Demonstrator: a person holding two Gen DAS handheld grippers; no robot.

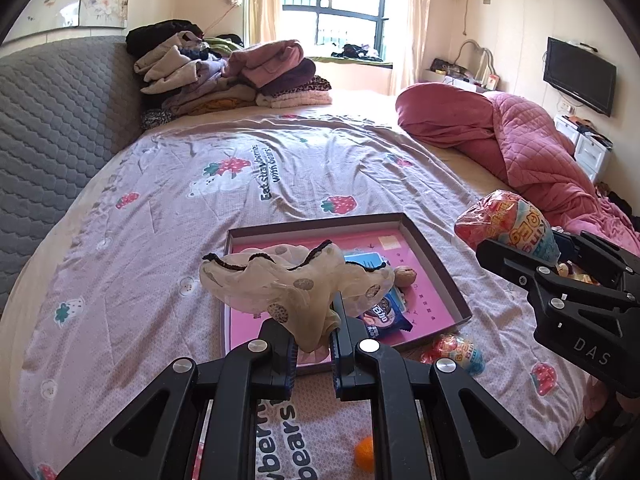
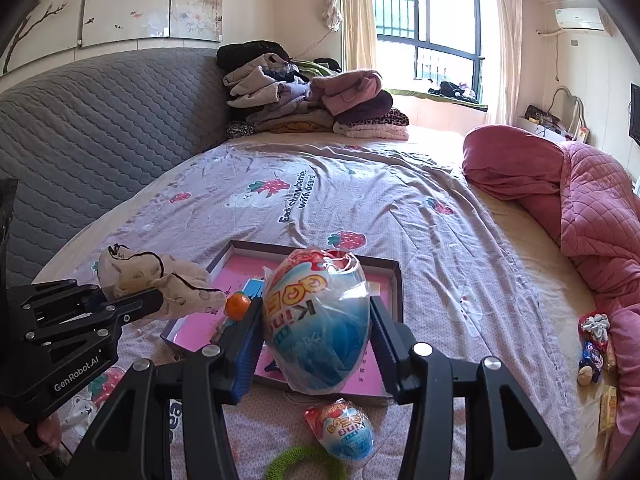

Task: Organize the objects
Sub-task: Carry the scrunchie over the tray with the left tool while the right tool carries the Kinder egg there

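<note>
A shallow box with a pink floor lies on the bed. My left gripper is shut on a cream scrunchie with black trim and holds it above the box's near left part. My right gripper is shut on a wrapped toy egg and holds it above the box's near edge. In the box lie an Oreo pack, a walnut and a blue card.
A second wrapped egg, a green ring and a small orange lie near the box. Snacks and a hair tie lie by the pink quilt. Folded clothes are piled at the far end.
</note>
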